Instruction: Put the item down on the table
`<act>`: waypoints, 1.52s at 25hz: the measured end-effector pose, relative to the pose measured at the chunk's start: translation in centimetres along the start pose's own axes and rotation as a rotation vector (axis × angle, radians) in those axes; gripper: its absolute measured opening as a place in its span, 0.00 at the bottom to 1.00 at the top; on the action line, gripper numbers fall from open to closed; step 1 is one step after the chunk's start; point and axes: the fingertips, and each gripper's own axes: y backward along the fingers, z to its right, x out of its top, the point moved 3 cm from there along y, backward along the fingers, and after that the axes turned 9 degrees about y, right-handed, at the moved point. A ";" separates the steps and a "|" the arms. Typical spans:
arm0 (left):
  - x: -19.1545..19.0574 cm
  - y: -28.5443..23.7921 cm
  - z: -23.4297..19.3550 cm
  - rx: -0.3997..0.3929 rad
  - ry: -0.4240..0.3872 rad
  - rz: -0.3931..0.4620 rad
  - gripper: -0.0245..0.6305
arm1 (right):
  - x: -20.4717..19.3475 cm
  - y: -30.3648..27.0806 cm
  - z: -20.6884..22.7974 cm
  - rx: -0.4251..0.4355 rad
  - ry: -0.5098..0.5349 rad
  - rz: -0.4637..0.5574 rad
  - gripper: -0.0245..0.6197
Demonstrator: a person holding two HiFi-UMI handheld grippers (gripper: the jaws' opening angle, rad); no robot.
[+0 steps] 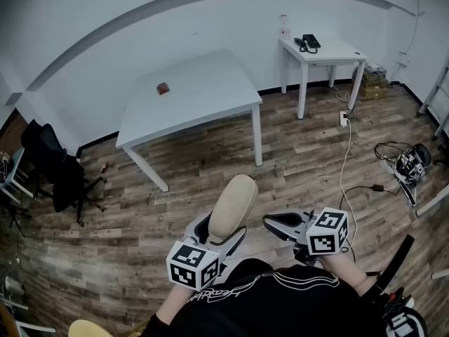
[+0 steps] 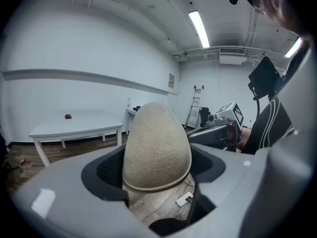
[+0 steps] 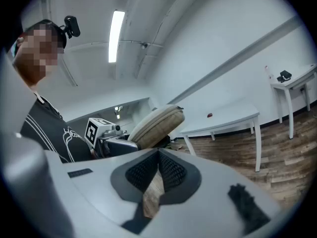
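Observation:
A beige oval felt-like item [image 1: 233, 203] stands up between the jaws of my left gripper [image 1: 223, 232], held above the wooden floor close to the person's body. In the left gripper view the item [image 2: 157, 150] fills the space between the dark pads [image 2: 108, 170], which press on its sides. My right gripper [image 1: 270, 222] hovers just to the item's right, jaws shut with nothing in them; its pads [image 3: 171, 172] meet at the tip. The white table [image 1: 196, 97] stands well ahead, with a small red object [image 1: 163, 88] on it.
A smaller white table [image 1: 330, 48] with a phone [image 1: 306, 43] stands at the back right. A black office chair [image 1: 52, 167] is at the left. Cables and gear [image 1: 407, 163] lie on the floor at the right. A ladder [image 2: 195, 103] leans at the far wall.

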 end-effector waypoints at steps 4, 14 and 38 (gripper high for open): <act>0.6 -0.5 -1.4 -0.002 0.007 -0.001 0.61 | 1.0 -1.0 1.0 -0.002 0.013 0.011 0.05; 3.9 -6.6 -7.8 0.004 0.011 -0.011 0.61 | 2.2 -6.1 8.8 0.030 -0.014 0.002 0.05; 22.1 -28.7 -38.2 0.046 -0.006 -0.046 0.61 | 13.8 -27.7 41.1 0.019 -0.052 0.035 0.05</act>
